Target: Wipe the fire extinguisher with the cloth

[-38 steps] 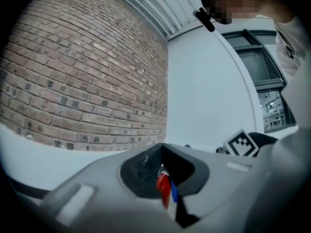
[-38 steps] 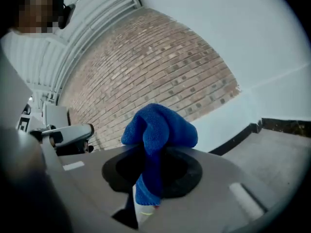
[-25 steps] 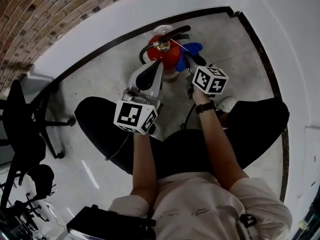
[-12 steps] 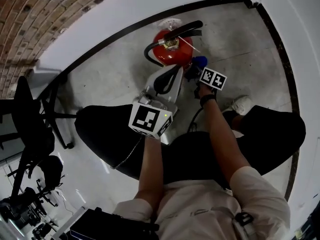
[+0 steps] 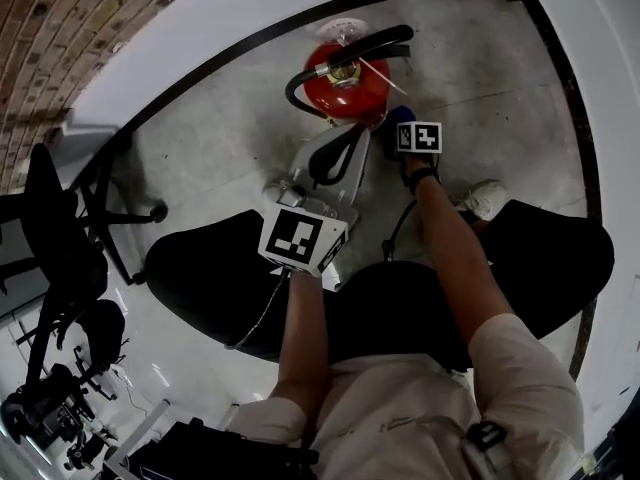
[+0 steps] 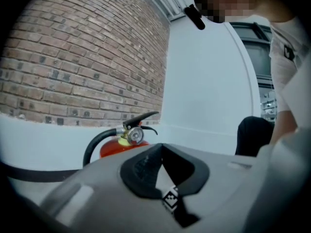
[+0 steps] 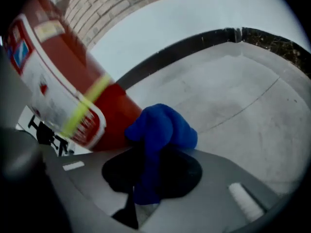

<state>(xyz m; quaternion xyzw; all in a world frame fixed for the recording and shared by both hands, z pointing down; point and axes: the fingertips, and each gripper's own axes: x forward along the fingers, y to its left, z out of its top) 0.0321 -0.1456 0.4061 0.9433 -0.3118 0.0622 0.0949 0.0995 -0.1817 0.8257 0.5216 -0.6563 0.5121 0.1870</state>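
Observation:
The red fire extinguisher (image 5: 345,85) stands on the grey floor by the white wall, with its black lever and hose on top. My right gripper (image 5: 394,130) is low at its right side, shut on the blue cloth (image 5: 401,118). In the right gripper view the blue cloth (image 7: 160,130) bunches between the jaws, close to the red extinguisher body (image 7: 63,86); I cannot tell if they touch. My left gripper (image 5: 343,146) hovers just in front of the extinguisher, jaws together and holding nothing. From the left gripper (image 6: 163,181) view, the extinguisher's top (image 6: 124,140) shows beyond it.
A black baseboard (image 5: 230,53) runs along the curved white wall, with brick (image 5: 60,18) above. A black office chair (image 5: 60,238) stands at the left. The person's legs and a white shoe (image 5: 487,198) flank the spot; a cable (image 5: 395,233) trails on the floor.
My right gripper has moved down and away along the extinguisher's right side with the cloth. The left gripper has kept its place in front of the extinguisher.

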